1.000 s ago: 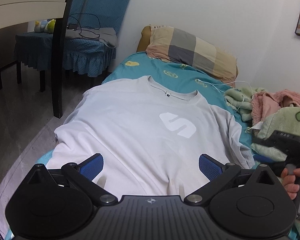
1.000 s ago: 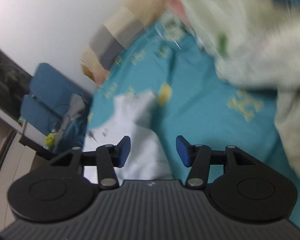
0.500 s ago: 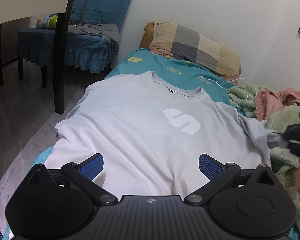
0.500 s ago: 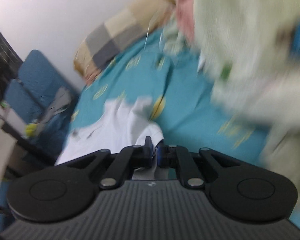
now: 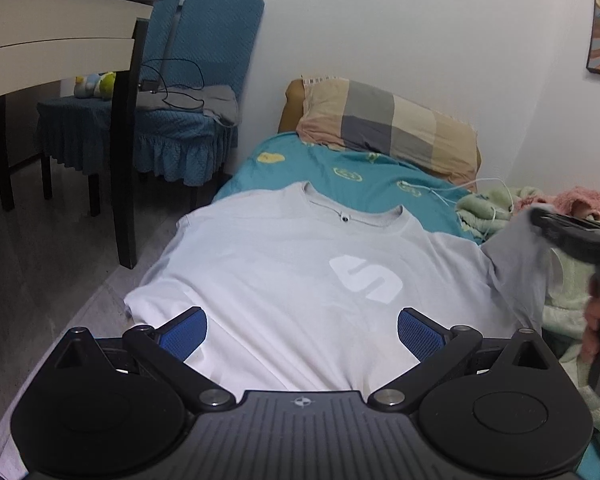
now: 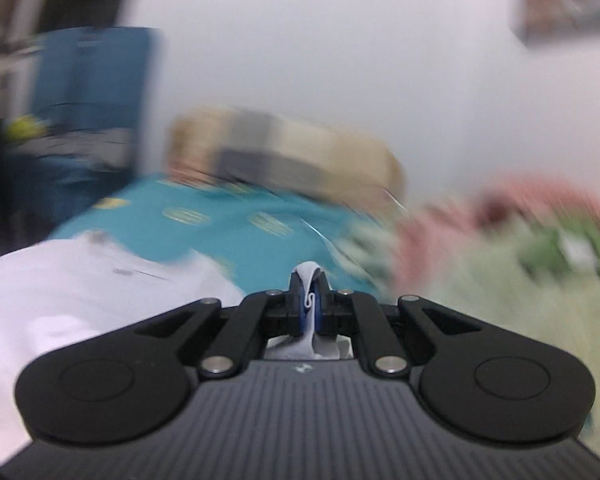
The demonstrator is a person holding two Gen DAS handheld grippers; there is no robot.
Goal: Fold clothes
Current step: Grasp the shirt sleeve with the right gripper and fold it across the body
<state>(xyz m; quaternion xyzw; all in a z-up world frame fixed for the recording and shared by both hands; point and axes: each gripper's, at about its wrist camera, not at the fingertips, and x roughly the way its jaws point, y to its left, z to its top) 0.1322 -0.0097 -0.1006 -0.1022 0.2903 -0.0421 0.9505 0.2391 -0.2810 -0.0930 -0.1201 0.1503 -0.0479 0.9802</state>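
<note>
**Pinching the sleeve, shirt flat on the bed**

Reading the shirt first, I found one mark on it: a large white "S" point(image 5: 366, 278) printed on the chest, slightly off to the right of centre. No brand name or label text was legible anywhere; a small dark dot sat just under the collar, too small for me to make out.

The white T-shirt point(image 5: 284, 276) lay front-up on the teal bedsheet point(image 5: 340, 168), collar toward the checked pillow point(image 5: 388, 124), its body spread fairly smooth with soft creases near the hem. Its near-side edge hung over the side of the bed toward the floor. The sleeve point(image 5: 516, 256) on my right side was lifted off the sheet, drawn up beside the green blanket point(image 5: 568, 280).

My right gripper point(image 6: 310, 300) had its blue pads pressed together on a fold of that white sleeve fabric, which poked out above and below them. That view was heavily blurred. My left gripper point(image 5: 302, 328) hung over the shirt's lower part with its tongs spread wide, nothing between them.
</note>
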